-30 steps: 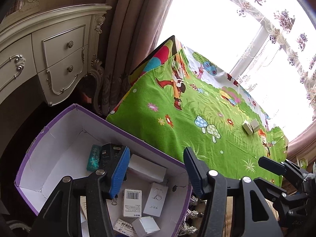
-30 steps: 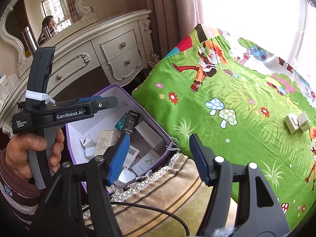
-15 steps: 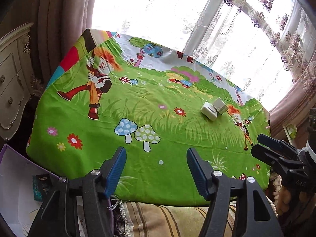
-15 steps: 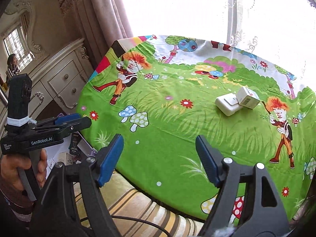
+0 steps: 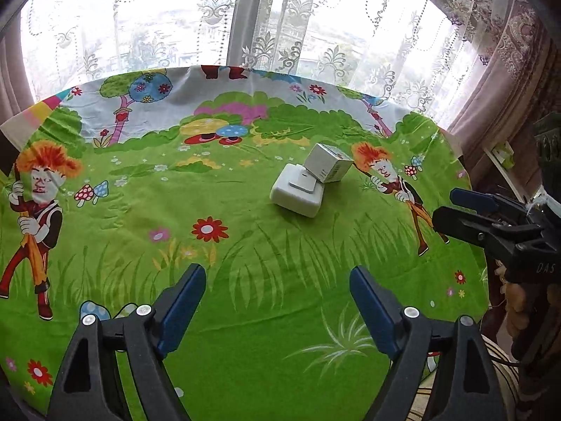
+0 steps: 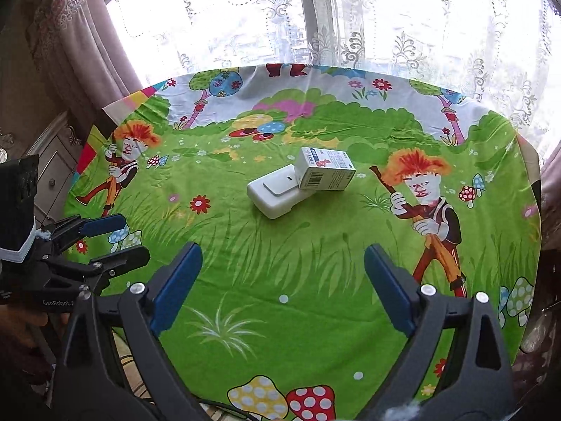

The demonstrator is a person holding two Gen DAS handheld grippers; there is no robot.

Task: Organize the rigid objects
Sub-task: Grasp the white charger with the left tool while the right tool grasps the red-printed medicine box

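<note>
A flat white rounded box (image 5: 296, 194) lies on the green cartoon tablecloth (image 5: 245, 263), with a small white printed carton (image 5: 328, 167) leaning on its far right end. Both show in the right wrist view too: the box (image 6: 277, 193) and the carton (image 6: 324, 170). My left gripper (image 5: 277, 307) is open and empty, above the cloth's near part, short of the boxes. My right gripper (image 6: 282, 287) is open and empty, also short of them. Each gripper shows in the other's view: the right one (image 5: 455, 210), the left one (image 6: 115, 236).
A window with lace curtains (image 5: 280, 28) stands behind the table. Pink drapes (image 5: 508, 70) hang at the right, a cream dresser (image 6: 52, 172) stands at the left. A striped cushion edge (image 5: 498, 368) lies by the table's near right corner.
Both grippers swung right, away from the purple box of small items and the dresser, and now face the table squarely. The two white boxes now sit ahead of both grippers.
</note>
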